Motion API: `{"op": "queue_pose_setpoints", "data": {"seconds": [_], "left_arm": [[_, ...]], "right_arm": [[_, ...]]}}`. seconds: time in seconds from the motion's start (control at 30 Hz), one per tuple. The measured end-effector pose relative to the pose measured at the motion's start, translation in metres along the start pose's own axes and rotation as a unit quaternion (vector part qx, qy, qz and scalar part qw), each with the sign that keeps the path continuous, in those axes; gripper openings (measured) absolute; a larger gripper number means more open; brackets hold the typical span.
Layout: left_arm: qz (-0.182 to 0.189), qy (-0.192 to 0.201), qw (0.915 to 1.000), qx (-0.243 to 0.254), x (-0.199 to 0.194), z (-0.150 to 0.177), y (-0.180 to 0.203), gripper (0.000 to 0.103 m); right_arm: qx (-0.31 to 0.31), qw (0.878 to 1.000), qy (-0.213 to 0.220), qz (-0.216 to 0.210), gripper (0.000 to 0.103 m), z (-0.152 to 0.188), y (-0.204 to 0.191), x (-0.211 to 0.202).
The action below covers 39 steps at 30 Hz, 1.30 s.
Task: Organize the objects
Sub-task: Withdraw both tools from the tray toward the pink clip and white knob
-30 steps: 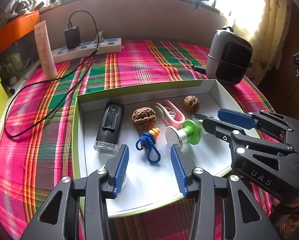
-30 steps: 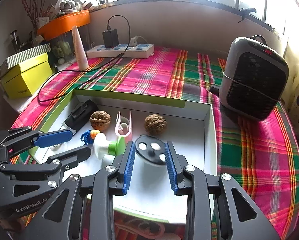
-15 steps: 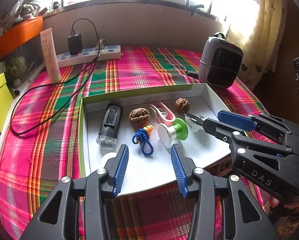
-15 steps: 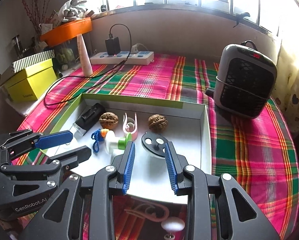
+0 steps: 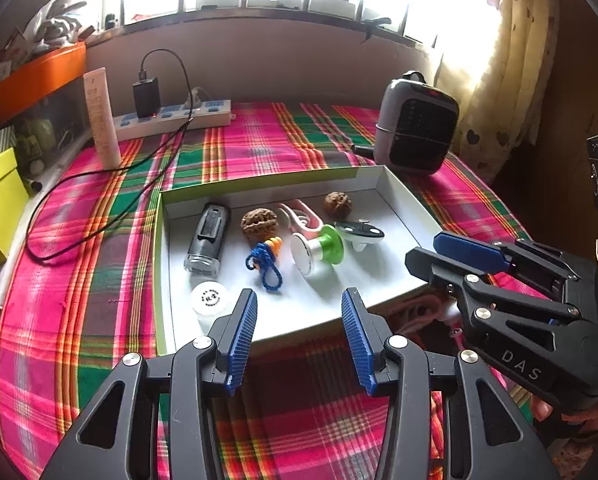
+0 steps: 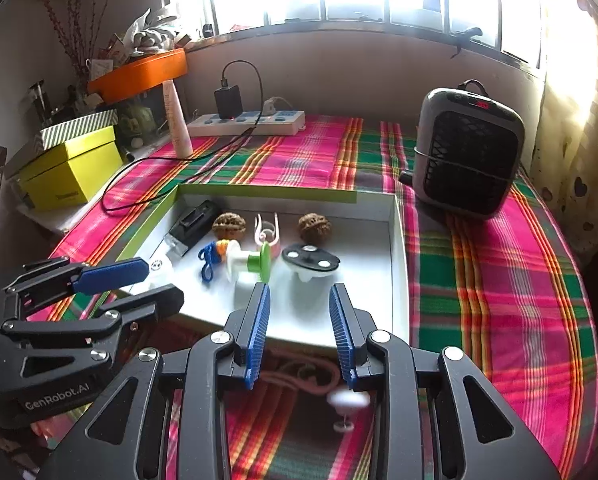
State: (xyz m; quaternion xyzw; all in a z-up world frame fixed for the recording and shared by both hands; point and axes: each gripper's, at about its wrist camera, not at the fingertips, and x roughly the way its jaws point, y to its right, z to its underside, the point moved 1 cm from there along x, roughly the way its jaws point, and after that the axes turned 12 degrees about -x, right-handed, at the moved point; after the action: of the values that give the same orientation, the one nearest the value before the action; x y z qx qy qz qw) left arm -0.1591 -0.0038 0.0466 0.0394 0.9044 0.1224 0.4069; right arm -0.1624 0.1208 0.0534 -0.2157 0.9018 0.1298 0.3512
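A white shallow box (image 5: pixel 403 200) (image 6: pixel 397 240) with a green rim lies on the plaid cloth. It holds a black lighter (image 5: pixel 209 236), two walnuts (image 5: pixel 259 222) (image 5: pixel 337 203), a pink clip (image 5: pixel 301 216), a blue cord with orange earplugs (image 5: pixel 265 264), a green and white spool (image 5: pixel 319 246) (image 6: pixel 247 260), a black and white spinner (image 5: pixel 359 234) (image 6: pixel 311 260) and a white cap (image 5: pixel 211 298). My left gripper (image 5: pixel 297 334) is open and empty, held back above the box's near edge. My right gripper (image 6: pixel 299 330) is open and empty too.
A grey heater (image 5: pixel 417 134) (image 6: pixel 467 152) stands at the back right. A power strip with charger (image 5: pixel 171 114), its black cable and a cream tube (image 5: pixel 101 118) are at the back left. A yellow box (image 6: pixel 69 168) sits far left. Pink cord (image 6: pixel 299 376) lies below the table edge.
Both grippers have pulled back and up from the box, still open and empty. The box and its objects look smaller and have not moved.
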Motion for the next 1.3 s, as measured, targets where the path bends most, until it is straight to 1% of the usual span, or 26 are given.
{"op": "queue_pose_setpoints", "data": {"seconds": [0.3,0.43,0.67,0.8,1.03,1.3], "left_arm": [[0.01,-0.003,0.9999,0.006,-0.007,0.01,0.008,0.043],[0.017,-0.01,0.9997,0.01,-0.007,0.017,0.013,0.043],[0.028,-0.028,0.9989,0.025,-0.001,0.027,0.022,0.043],[0.042,-0.042,0.9974,0.041,0.004,0.03,0.032,0.043],[0.051,-0.063,0.9954,0.052,0.018,0.034,0.041,0.043],[0.07,-0.081,0.9921,0.065,0.033,0.035,0.051,0.043]], "right_arm": [[0.012,1.0,0.007,0.007,0.032,0.016,0.004,-0.016],[0.02,1.0,0.001,0.01,0.032,0.026,0.007,-0.017],[0.035,0.999,-0.007,0.021,0.032,0.04,0.018,-0.022],[0.041,0.999,-0.01,0.023,0.032,0.044,0.021,-0.022],[0.054,0.998,-0.016,0.026,0.032,0.054,0.028,-0.024],[0.064,0.997,-0.034,0.016,0.032,0.066,0.035,-0.016]]}}
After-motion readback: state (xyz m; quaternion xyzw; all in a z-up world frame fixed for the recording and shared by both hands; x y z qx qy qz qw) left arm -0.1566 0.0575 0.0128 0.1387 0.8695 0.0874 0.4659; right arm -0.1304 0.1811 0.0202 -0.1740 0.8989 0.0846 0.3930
